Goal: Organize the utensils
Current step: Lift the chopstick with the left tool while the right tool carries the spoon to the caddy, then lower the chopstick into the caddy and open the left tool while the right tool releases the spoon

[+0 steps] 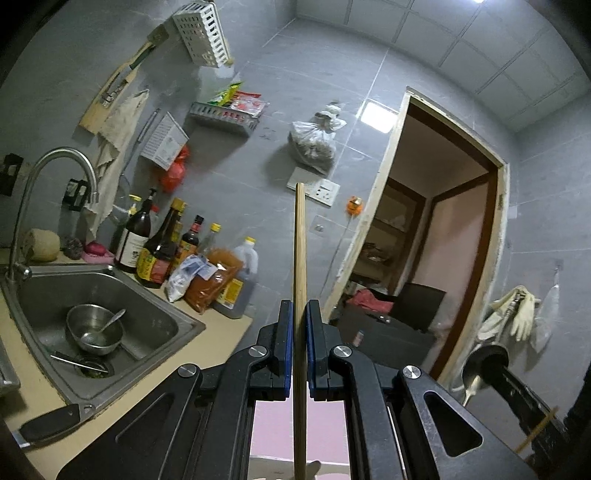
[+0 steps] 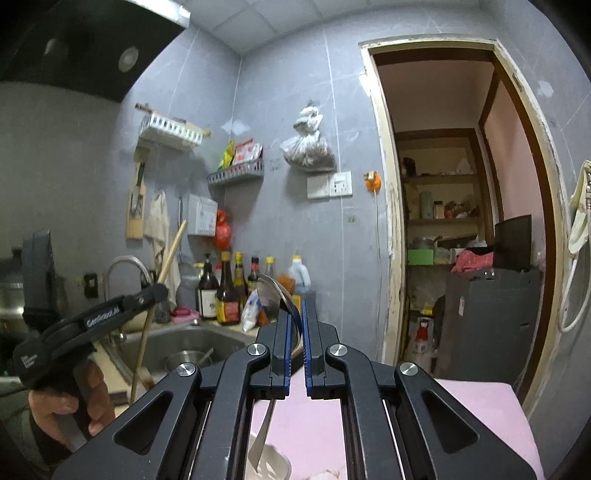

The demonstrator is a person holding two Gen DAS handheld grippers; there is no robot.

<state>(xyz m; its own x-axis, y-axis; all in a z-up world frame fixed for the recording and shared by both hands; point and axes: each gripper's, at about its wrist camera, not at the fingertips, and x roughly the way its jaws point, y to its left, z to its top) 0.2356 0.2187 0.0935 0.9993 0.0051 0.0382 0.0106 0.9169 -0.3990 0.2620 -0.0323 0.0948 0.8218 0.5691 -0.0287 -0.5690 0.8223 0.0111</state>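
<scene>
My left gripper (image 1: 299, 314) is shut on a wooden chopstick (image 1: 300, 258) that stands upright between the blue pads, its tip near the wall socket. In the right wrist view the left gripper (image 2: 157, 290) shows at the left, held by a hand, with the chopstick (image 2: 170, 254) slanting through it. My right gripper (image 2: 295, 310) is shut on a metal spoon (image 2: 271, 291), bowl up, handle running down below the jaws. The right gripper with the spoon (image 1: 476, 365) shows at the lower right of the left wrist view. A white slotted holder (image 1: 201, 35) hangs high on the wall.
A steel sink (image 1: 159, 314) holds a bowl with a spoon (image 1: 94, 328). Sauce bottles (image 1: 159, 247) and packets line the counter. A tap (image 1: 55, 162), wall shelf (image 1: 225, 114), hanging bag (image 1: 314, 140) and open doorway (image 1: 424, 240) are around. A pink surface (image 2: 480, 406) lies below.
</scene>
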